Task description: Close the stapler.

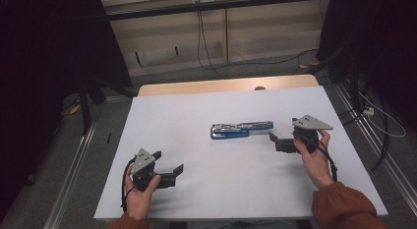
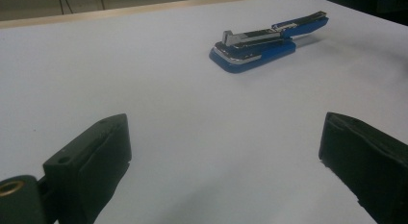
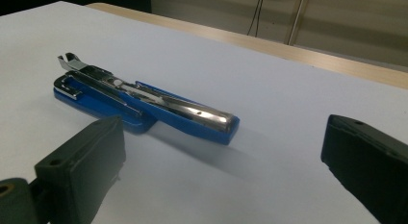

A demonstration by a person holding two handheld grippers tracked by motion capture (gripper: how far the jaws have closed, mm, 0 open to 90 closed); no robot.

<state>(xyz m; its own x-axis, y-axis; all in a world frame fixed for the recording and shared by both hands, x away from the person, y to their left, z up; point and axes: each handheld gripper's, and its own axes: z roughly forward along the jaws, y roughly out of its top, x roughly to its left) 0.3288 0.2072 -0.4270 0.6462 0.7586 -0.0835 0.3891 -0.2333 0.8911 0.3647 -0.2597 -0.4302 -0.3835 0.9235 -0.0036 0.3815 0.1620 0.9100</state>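
I'm holding the right gripper [image 1: 273, 137] w/ jaws spread wide, nothing btwn them, hovering just above the table [image 1: 196, 111] near its right side. Pointing it leftward at the stapler [image 1: 241, 129], which is lying just beside the jaw tips, not touching. In the right gripper view the stapler [image 3: 144, 106] is sitting close ahead, slightly left of the gap. It's swung open, blue base and chrome top arm laid out roughly in one line. Long axis is running left-right across the table, so it's near end-on to the right jaws; I'm judging a grasp across its width needs the gripper turned or brought over it.

Left gripper [image 1: 173, 171] also released, jaws wide, empty, sitting at the near-left of the table. Stapler [image 2: 267, 43] is well apart from it, up and to the right in the left gripper view. So right hand [image 1: 314, 157] is the nearer one by far.

Hard to make out: whether staples are loaded, hinge detail.
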